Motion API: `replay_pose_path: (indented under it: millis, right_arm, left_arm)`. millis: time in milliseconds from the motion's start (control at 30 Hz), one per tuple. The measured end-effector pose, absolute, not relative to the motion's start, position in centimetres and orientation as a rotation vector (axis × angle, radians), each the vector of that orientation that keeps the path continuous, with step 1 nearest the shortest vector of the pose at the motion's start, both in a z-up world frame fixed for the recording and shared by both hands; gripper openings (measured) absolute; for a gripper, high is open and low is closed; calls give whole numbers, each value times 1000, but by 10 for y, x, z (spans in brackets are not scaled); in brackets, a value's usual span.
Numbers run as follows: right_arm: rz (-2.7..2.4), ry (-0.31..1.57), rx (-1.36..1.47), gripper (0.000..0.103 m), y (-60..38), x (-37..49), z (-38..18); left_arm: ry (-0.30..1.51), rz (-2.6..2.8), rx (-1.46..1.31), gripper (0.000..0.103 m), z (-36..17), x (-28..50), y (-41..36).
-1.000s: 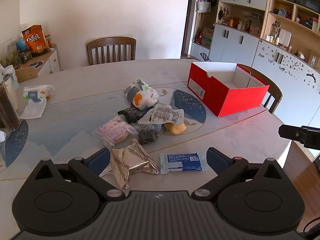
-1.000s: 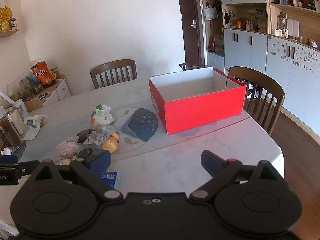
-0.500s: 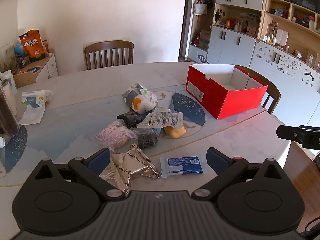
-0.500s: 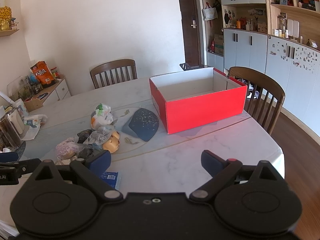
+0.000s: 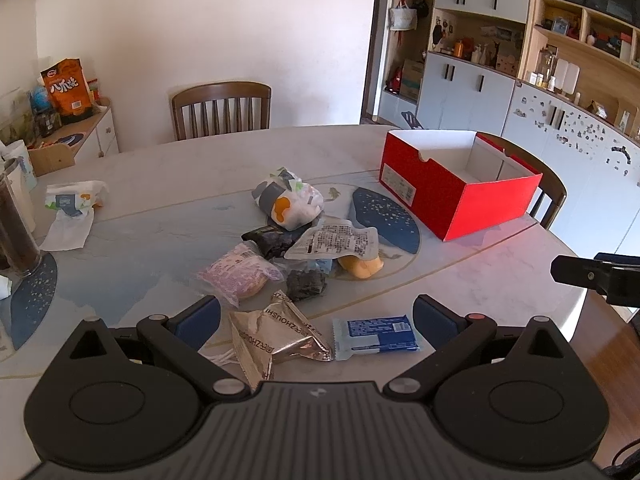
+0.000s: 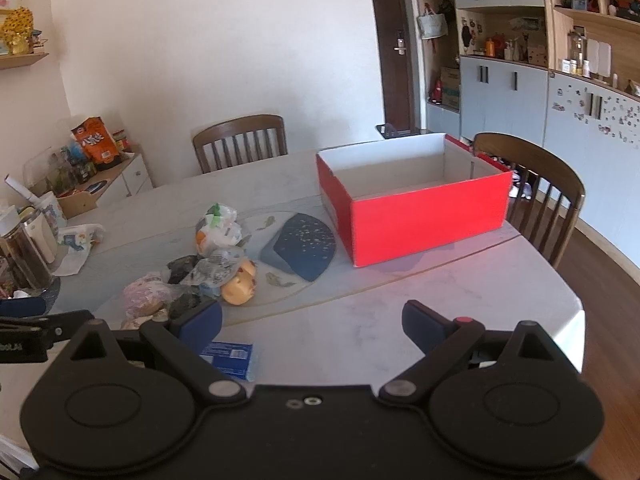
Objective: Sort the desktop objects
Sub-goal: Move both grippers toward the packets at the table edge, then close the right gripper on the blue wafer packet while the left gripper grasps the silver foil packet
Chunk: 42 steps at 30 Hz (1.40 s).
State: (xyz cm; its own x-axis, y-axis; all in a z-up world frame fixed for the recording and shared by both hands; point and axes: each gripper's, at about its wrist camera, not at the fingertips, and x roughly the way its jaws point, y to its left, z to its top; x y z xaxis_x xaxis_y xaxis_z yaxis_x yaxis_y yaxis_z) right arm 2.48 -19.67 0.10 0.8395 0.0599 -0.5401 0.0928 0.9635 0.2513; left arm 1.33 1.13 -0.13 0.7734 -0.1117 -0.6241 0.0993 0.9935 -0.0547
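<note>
A pile of snack packets lies mid-table: a silver foil packet, a blue wrapped bar, a pink packet, a clear labelled pouch, a yellow bun and a white-orange bag. My left gripper stands open just in front of the silver packet and the blue bar, holding nothing. An open red box sits at the right; it looks empty. My right gripper is open over bare tabletop, with the blue bar by its left finger.
The marble table carries dark blue mats, crumpled tissues and a glass jar at the left. Wooden chairs stand at the far side and behind the box. Cabinets line the right wall.
The left gripper has risen and tilted slightly, so the packets sit a little lower in its view. The right gripper has barely moved. Both stay open.
</note>
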Motion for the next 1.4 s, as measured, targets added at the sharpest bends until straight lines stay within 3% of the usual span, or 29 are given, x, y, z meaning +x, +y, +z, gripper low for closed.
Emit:
replay_pose_path:
  millis: [733, 1400]
  right_arm:
    - [71, 651, 198, 97, -143, 59, -29]
    - [60, 747, 211, 97, -99, 102, -62]
  left_arm:
    - [701, -161, 19, 103, -37, 44, 42]
    - [693, -447, 237, 102, -79, 72, 61]
